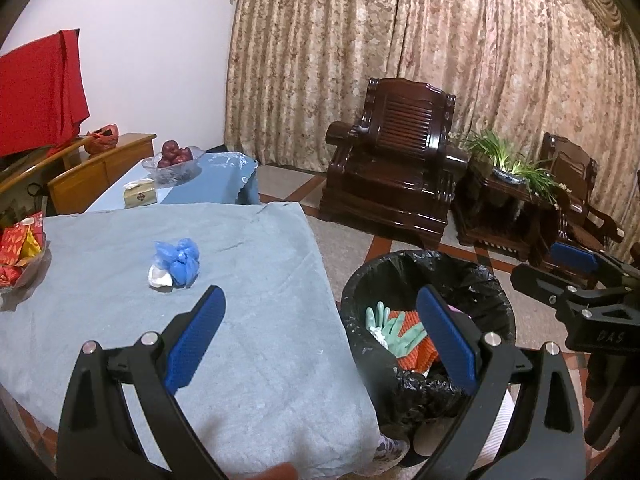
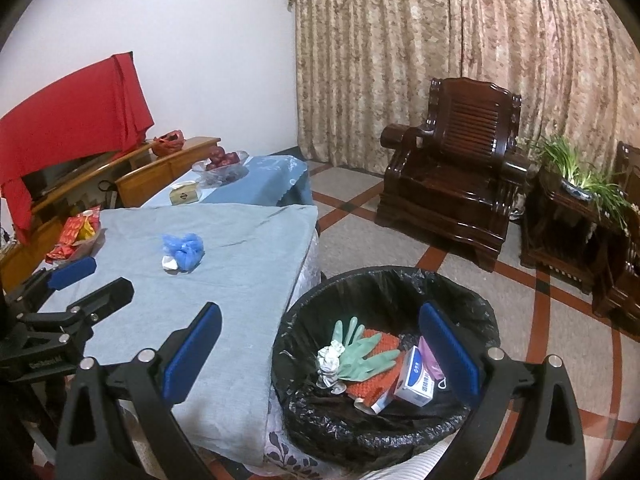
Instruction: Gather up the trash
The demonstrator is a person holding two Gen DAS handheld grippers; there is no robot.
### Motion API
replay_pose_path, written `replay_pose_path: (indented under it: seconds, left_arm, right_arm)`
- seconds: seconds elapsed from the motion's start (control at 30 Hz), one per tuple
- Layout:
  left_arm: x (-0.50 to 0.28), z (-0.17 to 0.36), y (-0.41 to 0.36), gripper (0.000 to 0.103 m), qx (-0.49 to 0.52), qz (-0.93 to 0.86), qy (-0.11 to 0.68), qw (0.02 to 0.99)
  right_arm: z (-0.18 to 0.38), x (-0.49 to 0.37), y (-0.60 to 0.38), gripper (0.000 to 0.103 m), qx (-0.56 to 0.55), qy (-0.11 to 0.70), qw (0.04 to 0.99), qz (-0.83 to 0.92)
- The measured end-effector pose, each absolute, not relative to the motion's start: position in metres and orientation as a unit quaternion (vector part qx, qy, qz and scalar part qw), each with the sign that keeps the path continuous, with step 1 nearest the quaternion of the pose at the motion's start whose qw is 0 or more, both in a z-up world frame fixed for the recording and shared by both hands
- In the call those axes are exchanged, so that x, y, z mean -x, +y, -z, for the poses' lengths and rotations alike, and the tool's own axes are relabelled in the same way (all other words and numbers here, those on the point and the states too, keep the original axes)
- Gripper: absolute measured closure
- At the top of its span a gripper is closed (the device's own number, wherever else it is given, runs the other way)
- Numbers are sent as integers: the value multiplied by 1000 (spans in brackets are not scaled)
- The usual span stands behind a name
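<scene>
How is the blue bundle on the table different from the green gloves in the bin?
The blue bundle is scrunched into a ball; the green gloves lie spread with fingers splayed. The bundle sits on the cloth-covered table beside a white wad; the gloves rest inside the black-lined bin among other rubbish. Neither is gripped.

The right finger (image 1: 446,340) hid part of the bin's (image 1: 496,292) contents. The box label (image 2: 418,378) beside the right finger was unreadable.

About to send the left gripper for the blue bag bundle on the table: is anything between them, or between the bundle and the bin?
Nothing visible blocks either path. The left gripper is open, with only bare grey cloth before the blue bag bundle. The bin stands open-topped beside the table's edge.
</scene>
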State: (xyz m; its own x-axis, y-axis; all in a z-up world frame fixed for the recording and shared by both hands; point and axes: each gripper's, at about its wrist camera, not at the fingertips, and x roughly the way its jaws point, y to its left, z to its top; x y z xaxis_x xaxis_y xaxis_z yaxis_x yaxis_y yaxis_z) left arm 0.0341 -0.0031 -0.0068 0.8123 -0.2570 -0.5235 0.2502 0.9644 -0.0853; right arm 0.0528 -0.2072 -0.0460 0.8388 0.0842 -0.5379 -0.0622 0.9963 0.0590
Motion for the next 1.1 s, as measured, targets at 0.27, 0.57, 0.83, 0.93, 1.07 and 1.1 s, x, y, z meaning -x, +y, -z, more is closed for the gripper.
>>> replay_pose_path:
  seconds: [0.27, 0.57, 0.83, 0.93, 1.07, 1.1]
  left_arm:
    - [-33, 8, 1, 9, 7, 129, 277, 952]
    - [-33, 7, 1, 9, 5, 128, 278, 952]
    - [-34, 9, 1, 9, 5, 128, 279, 952]
    - [-34, 8, 0, 9, 6, 128, 279, 952]
    - [-34, 9, 1, 9, 5, 127, 279, 952]
    - [-34, 8, 0, 9, 6, 128, 280, 952]
  right_arm:
    - [47, -54, -202, 6, -15, 282, 958, -40]
    - [47, -55, -202, 6, -15, 283, 958, -40]
    - [46, -55, -202, 6, -16, 283, 958, -41]
    - [46, -55, -202, 6, -15, 283, 958, -41]
    - [46, -56, -202, 6, -15, 283, 958, -41]
    - [46, -55, -202, 6, -15, 283, 958, -41]
